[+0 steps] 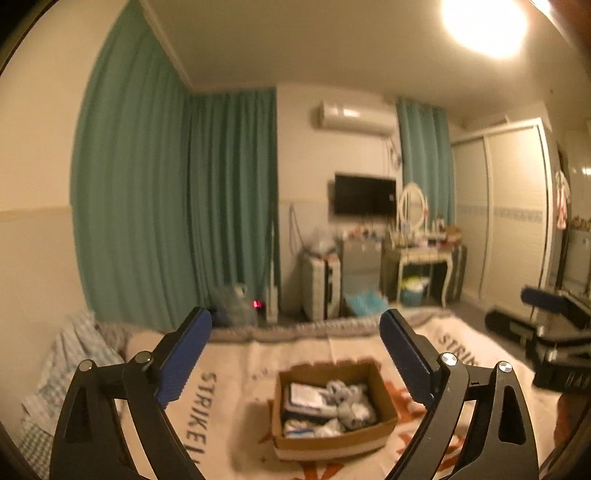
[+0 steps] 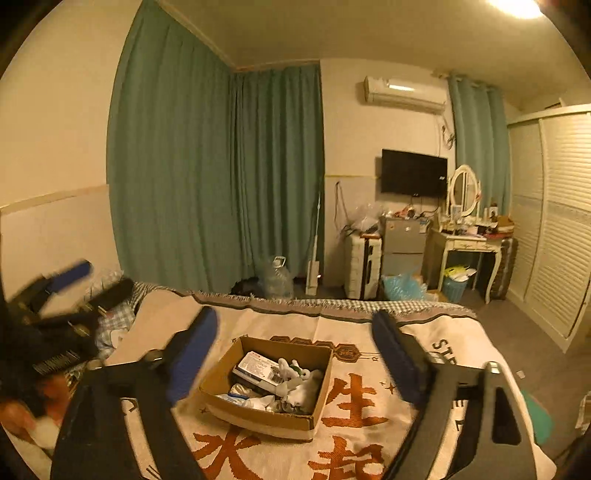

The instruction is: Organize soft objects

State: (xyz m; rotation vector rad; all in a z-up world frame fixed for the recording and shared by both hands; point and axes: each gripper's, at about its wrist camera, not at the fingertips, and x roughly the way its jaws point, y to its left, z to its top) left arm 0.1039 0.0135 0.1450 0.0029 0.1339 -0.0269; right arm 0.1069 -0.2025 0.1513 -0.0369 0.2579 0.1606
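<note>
Bare blanket (image 2: 369, 332) surrounds the open-topped cardboard box (image 2: 258, 415); items (image 2: 291, 384) crowd its inside.

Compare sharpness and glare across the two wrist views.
Left wrist view: soft all over, ceiling lamp blown out, cardboard box blurry. Right wrist view: room and box crisp, but the left tongs at its edge are motion-smeared; lamp only clips the corner.
</note>
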